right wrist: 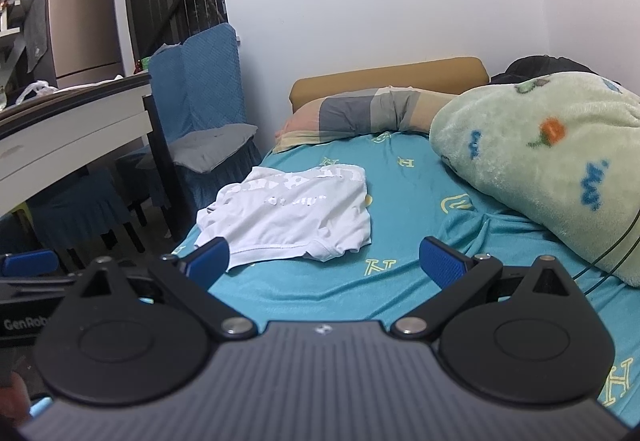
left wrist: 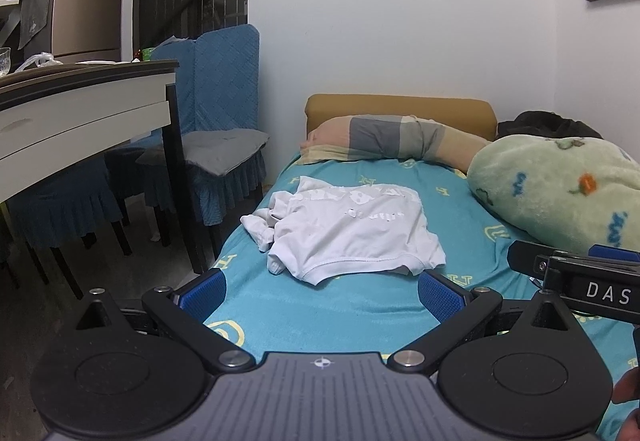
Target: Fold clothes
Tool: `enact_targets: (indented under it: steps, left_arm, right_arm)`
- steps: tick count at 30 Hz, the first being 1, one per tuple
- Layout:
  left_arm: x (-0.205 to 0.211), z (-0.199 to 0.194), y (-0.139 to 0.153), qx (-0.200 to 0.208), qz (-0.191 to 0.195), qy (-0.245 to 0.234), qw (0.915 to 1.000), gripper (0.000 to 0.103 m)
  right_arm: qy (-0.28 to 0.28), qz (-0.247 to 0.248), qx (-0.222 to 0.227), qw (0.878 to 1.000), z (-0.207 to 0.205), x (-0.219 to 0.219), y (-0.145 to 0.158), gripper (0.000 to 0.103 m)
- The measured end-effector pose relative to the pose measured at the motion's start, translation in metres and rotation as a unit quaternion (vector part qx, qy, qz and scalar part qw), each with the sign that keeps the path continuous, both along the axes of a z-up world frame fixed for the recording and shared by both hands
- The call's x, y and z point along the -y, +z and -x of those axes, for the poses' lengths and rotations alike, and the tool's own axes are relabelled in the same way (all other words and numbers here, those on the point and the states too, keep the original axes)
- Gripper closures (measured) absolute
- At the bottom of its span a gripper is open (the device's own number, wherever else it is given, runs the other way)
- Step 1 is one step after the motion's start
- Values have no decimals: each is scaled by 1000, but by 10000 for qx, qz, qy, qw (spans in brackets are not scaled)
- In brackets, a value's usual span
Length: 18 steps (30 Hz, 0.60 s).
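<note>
A white T-shirt (left wrist: 348, 229) lies rumpled on the turquoise bed sheet (left wrist: 320, 305), one sleeve bunched at its left. It also shows in the right wrist view (right wrist: 292, 215), left of centre. My left gripper (left wrist: 322, 291) is open and empty, held just short of the shirt's near hem. My right gripper (right wrist: 324, 259) is open and empty, near the hem's right end. The right gripper also shows in the left wrist view (left wrist: 576, 277), at the right edge. Part of the left gripper's blue finger (right wrist: 30, 263) shows at the left edge of the right wrist view.
A green fleece blanket (right wrist: 540, 161) is heaped on the bed's right side. A checked pillow (left wrist: 384, 137) lies against the tan headboard (left wrist: 400, 105). Left of the bed stand a white table (left wrist: 80, 113) and blue-covered chairs (left wrist: 224, 113).
</note>
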<state>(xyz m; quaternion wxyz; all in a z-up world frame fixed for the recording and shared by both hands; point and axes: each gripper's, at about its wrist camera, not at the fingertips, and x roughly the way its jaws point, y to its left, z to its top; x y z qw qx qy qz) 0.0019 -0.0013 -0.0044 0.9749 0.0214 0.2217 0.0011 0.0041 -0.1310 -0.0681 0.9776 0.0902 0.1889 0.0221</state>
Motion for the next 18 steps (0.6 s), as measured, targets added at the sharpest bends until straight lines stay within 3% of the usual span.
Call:
enact_targets:
  steps: [18]
  left_arm:
    - [-4, 1, 1, 109, 173, -104, 9997, 0]
  right_arm:
    - [42, -35, -8, 10000, -1, 2, 1, 0]
